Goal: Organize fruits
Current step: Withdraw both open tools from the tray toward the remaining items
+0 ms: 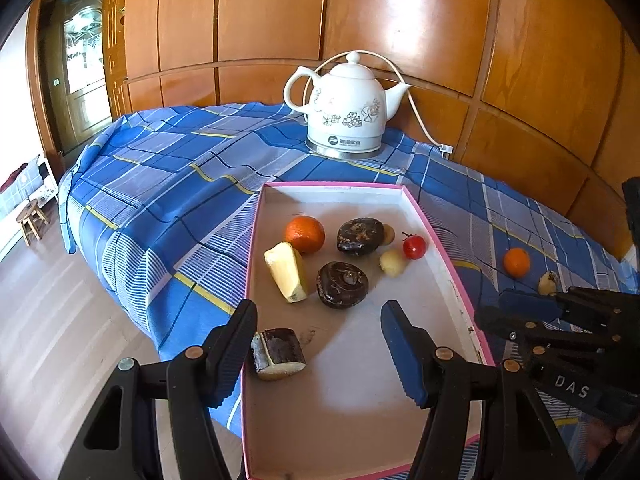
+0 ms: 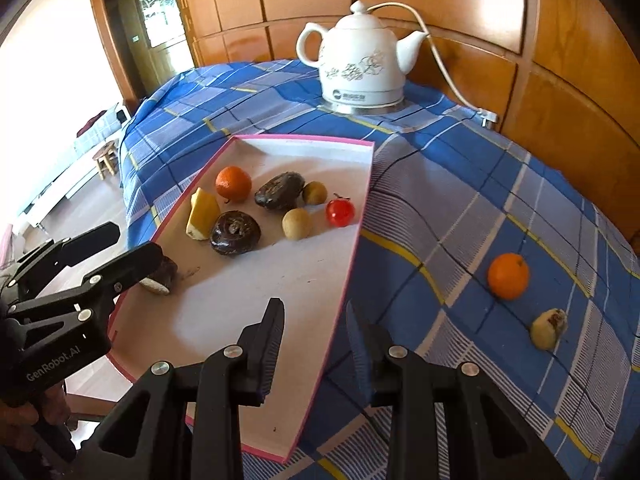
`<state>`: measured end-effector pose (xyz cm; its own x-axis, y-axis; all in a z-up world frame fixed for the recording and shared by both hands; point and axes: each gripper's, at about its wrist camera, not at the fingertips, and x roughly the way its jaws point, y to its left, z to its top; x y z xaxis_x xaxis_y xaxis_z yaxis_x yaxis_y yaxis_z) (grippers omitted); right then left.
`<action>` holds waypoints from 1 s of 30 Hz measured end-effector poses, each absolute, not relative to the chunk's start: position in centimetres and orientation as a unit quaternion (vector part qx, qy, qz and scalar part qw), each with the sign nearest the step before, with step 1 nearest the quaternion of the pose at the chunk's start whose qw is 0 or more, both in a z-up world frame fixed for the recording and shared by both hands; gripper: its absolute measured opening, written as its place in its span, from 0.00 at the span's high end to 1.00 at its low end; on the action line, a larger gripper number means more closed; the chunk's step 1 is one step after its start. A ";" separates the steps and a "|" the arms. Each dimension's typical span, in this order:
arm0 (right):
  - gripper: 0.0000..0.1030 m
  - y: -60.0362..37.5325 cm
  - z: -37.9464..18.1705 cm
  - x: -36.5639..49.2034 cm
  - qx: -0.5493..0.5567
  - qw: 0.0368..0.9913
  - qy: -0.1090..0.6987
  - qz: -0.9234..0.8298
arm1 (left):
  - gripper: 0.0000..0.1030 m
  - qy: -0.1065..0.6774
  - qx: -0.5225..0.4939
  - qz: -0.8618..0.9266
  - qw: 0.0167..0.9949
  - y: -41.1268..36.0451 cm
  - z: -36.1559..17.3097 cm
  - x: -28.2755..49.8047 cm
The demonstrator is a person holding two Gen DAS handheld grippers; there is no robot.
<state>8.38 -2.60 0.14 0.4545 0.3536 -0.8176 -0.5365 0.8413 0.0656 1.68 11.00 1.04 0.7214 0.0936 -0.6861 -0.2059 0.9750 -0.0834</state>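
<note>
On the blue plaid cloth (image 1: 168,184) sits a shallow pink-rimmed tray (image 1: 440,240), and most of the fruit is already inside it. Toward the far half there's an orange (image 1: 305,234), a pale yellow wedge (image 1: 286,272) just beside it, two dark brown knobbly pieces (image 1: 360,236) (image 1: 342,284), two small tan round fruits (image 1: 393,263) (image 2: 315,193) and a little red tomato-looking one (image 1: 414,246).

A cut chunk with a dark skin (image 1: 278,354) lies nearer, by the tray's left rim. The left gripper (image 1: 320,334) hangs over that near end with its jaws spread apart and nothing gripped, though its left finger is right up against that chunk; can't tell if it actually touches.

The right gripper (image 2: 316,332) hovers over the tray's right rim, jaws fairly close together with nothing between them, just tray edge and cloth below.

Out on the cloth to the right, well apart from the tray, are a second orange (image 2: 508,276) and a pale fruit piece with a brown end (image 2: 549,329), close to each other. A white floral kettle (image 1: 346,108) stands at the far side against wood panelling.
</note>
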 end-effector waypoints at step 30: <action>0.68 -9.9 2.2 9.9 -0.106 0.870 0.438 0.200 | 0.37 0.380 -0.043 0.039 0.923 7.9 0.6 2.3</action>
<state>9.86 -9.86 2.22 0.5366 0.2550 -0.8044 -0.4401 0.8979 -0.0089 2.32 7.92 0.63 0.7077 0.0395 -0.7054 -0.1046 0.9933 -0.0493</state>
